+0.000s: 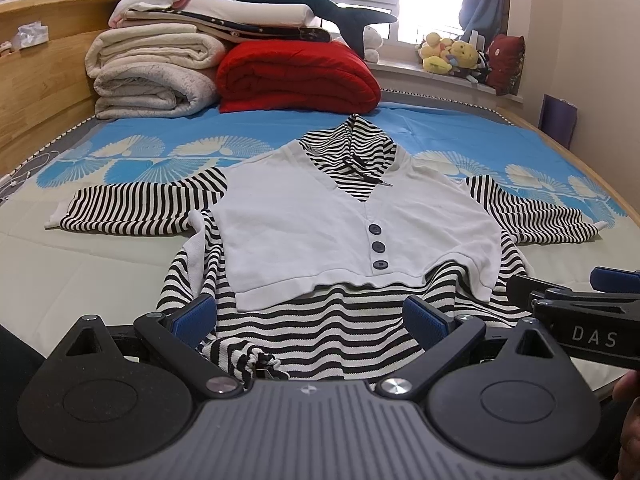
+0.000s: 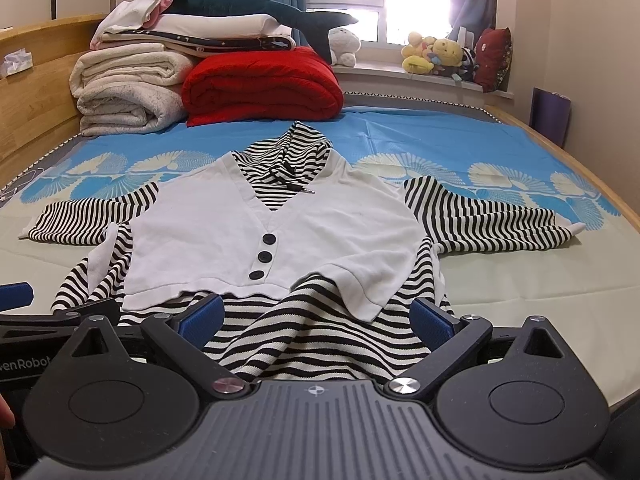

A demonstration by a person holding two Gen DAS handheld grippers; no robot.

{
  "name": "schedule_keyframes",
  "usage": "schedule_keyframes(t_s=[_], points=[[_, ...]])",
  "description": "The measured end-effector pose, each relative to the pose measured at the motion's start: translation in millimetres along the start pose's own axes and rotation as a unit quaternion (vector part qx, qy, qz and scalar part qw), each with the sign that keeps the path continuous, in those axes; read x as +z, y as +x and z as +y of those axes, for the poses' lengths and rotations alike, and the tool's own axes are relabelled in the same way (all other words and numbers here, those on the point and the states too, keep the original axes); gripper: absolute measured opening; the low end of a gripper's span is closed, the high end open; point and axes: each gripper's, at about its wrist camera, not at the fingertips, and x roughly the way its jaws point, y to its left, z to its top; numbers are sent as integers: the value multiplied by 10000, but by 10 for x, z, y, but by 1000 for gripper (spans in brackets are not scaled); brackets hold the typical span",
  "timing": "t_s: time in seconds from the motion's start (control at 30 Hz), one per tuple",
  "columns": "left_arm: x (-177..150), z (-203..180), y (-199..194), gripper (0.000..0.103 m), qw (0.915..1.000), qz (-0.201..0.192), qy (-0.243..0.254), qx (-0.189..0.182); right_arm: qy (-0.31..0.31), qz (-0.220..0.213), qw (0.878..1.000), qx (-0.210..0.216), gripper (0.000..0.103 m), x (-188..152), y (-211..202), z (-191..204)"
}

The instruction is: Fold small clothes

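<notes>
A small hooded top (image 1: pixel 320 220) (image 2: pixel 248 240) lies face up on the bed, with a white buttoned vest front, black-and-white striped sleeves spread to both sides and a striped hood at the far end. Its striped hem is bunched at the near edge. My left gripper (image 1: pixel 312 316) is open, its blue pads either side of the hem's left part. My right gripper (image 2: pixel 316 314) is open over the hem's right part. The right gripper also shows at the right edge of the left wrist view (image 1: pixel 580 300).
The bed (image 1: pixel 100 280) has a cream and blue patterned sheet. Folded white blankets (image 1: pixel 152 76), a red quilt (image 1: pixel 296 76) and a plush shark (image 1: pixel 288 0) are stacked at the head. Soft toys (image 2: pixel 440 54) sit on the windowsill. Wooden bed rails run along both sides.
</notes>
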Motion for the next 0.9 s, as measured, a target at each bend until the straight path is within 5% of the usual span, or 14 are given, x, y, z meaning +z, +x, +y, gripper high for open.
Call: schedule_keyframes(t_s=[0.27, 0.57, 0.9], points=[[20, -44, -26, 98, 9999, -88, 68, 23, 132, -232, 9996, 30, 91, 15, -63, -37], [299, 25, -140, 59, 9996, -180, 187, 104, 479, -855, 9952, -45, 90, 238, -218, -296], [1433, 338, -308, 60, 9860, -1585, 365, -366, 513, -1449, 9877, -271, 90, 1059, -189, -841]])
